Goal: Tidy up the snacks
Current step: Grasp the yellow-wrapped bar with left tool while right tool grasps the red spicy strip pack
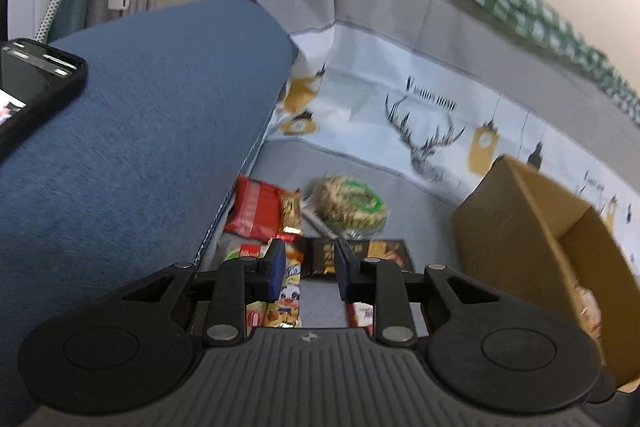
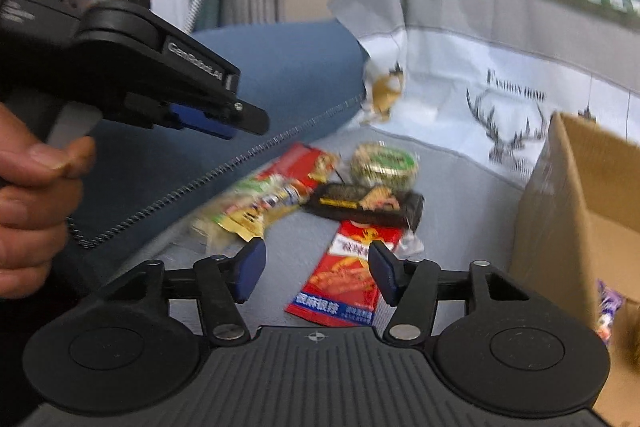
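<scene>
Several snack packets lie on a grey sheet beside a blue cushion. My left gripper is open and empty above them, over a black and gold packet and a yellow cartoon packet. A red packet and a round green-labelled snack lie beyond. My right gripper is open and empty, its fingers either side of a long red packet. The black packet, the round snack and a heap of packets lie ahead. The left gripper shows at upper left.
A brown cardboard box stands open on the right; it also shows in the right wrist view with a purple packet inside. The blue cushion rises on the left, a phone on it. A deer-print cloth hangs behind.
</scene>
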The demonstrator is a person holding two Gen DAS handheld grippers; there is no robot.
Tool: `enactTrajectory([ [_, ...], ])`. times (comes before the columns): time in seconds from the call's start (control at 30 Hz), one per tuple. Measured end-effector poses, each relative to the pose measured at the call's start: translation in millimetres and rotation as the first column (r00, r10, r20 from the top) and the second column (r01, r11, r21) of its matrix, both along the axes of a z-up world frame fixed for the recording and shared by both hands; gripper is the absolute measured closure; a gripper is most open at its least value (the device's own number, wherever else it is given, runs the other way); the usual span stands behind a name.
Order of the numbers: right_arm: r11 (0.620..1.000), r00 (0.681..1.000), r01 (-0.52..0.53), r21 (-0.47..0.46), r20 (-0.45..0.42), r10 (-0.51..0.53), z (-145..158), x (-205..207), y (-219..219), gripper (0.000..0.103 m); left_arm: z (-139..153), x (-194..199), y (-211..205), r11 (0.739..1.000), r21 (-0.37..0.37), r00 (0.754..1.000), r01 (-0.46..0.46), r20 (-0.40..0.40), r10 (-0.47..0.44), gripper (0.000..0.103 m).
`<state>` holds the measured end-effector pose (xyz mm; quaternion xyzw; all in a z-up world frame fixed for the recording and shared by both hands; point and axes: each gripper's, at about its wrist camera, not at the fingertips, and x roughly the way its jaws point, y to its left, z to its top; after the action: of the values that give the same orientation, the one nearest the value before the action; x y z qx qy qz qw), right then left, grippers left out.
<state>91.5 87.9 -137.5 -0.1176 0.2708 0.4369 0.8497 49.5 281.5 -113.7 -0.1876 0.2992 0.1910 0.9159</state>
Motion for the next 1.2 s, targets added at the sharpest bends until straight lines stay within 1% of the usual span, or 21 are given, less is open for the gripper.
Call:
enactTrajectory([
  [0.07, 1.0, 1.0, 0.011, -0.019, -0.017, -0.011, -6, 5, 5, 0.038, -4, 7, -1, 1.0, 0.013, 0.999, 0.005, -0.031, -0.005, 0.072],
  [0.17, 0.998, 0.999, 0.021, -0.051, -0.037, -0.023, -14, 14, 13, 0.036, -11, 16, -1, 1.0, 0.024, 0.997, 0.017, -0.076, -0.015, 0.071],
  [0.23, 0.998, 0.998, 0.029, -0.061, -0.053, -0.033, -19, 20, 17, 0.032, -17, 23, -1, 0.999, 0.031, 0.994, 0.016, -0.108, -0.012, 0.071],
  [0.27, 0.997, 0.997, 0.037, -0.067, -0.059, -0.041, -21, 22, 18, 0.03, -20, 26, -1, 0.999, 0.035, 0.992, 0.016, -0.122, -0.012, 0.068],
  [0.3, 0.996, 0.996, 0.046, -0.075, -0.068, -0.051, -24, 25, 20, 0.029, -22, 29, -1, 0.999, 0.038, 0.991, 0.018, -0.136, -0.013, 0.064],
  [0.37, 0.994, 0.993, 0.056, -0.091, -0.097, -0.065, -30, 29, 23, 0.028, -27, 36, -3, 0.998, 0.056, 0.986, 0.02, -0.165, -0.011, 0.059],
  [0.47, 0.99, 0.989, 0.063, -0.124, -0.128, -0.079, -41, 34, 27, 0.028, -34, 44, -6, 0.996, 0.074, 0.979, 0.039, -0.201, -0.023, 0.059],
  [0.53, 0.988, 0.988, 0.061, -0.144, -0.131, -0.08, -46, 35, 30, 0.028, -39, 50, -9, 0.994, 0.096, 0.972, 0.052, -0.232, -0.029, 0.059],
  [0.63, 0.988, 0.99, 0.055, -0.143, -0.124, -0.073, -47, 35, 31, 0.029, -45, 56, -13, 0.99, 0.123, 0.962, 0.067, -0.27, -0.031, 0.059],
  [0.7, 0.99, 0.991, 0.044, -0.136, -0.121, -0.06, -46, 34, 30, 0.041, -49, 59, -14, 0.988, 0.132, 0.957, 0.078, -0.289, -0.037, 0.059],
  [0.77, 0.991, 0.991, 0.037, -0.131, -0.12, -0.052, -46, 34, 28, 0.044, -52, 62, -16, 0.987, 0.137, 0.951, 0.089, -0.308, -0.043, 0.059],
  [0.83, 0.992, 0.991, 0.033, -0.121, -0.124, -0.048, -47, 33, 25, 0.047, -54, 63, -17, 0.986, 0.136, 0.946, 0.098, -0.321, -0.05, 0.063],
  [0.87, 0.993, 0.991, 0.036, -0.115, -0.126, -0.051, -47, 33, 24, 0.049, -56, 64, -16, 0.986, 0.133, 0.943, 0.099, -0.328, -0.051, 0.069],
  [0.9, 0.993, 0.99, 0.04, -0.11, -0.131, -0.055, -47, 32, 22, 0.05, -56, 63, -16, 0.987, 0.124, 0.942, 0.1, -0.33, -0.054, 0.079],
  [0.93, 0.993, 0.989, 0.043, -0.106, -0.137, -0.057, -46, 30, 20, 0.051, -57, 62, -14, 0.989, 0.11, 0.942, 0.101, -0.331, -0.059, 0.081],
  [0.97, 0.994, 0.988, 0.044, -0.103, -0.141, -0.058, -45, 28, 19, 0.056, -56, 61, -13, 0.99, 0.102, 0.942, 0.1, -0.329, -0.061, 0.084],
  [1.0, 0.994, 0.988, 0.045, -0.098, -0.14, -0.059, -42, 25, 17, 0.072, -55, 60, -12, 0.991, 0.094, 0.944, 0.1, -0.324, -0.064, 0.089],
  [1.07, 0.994, 0.987, 0.031, -0.101, -0.153, -0.047, -38, 18, 13, 0.088, -52, 55, -11, 0.991, 0.074, 0.948, 0.108, -0.307, -0.08, 0.092],
  [1.2, 0.991, 0.984, 0.011, -0.136, -0.173, -0.034, -40, 4, 8, 0.089, -43, 44, -11, 0.99, 0.041, 0.952, 0.133, -0.282, -0.116, 0.093],
])
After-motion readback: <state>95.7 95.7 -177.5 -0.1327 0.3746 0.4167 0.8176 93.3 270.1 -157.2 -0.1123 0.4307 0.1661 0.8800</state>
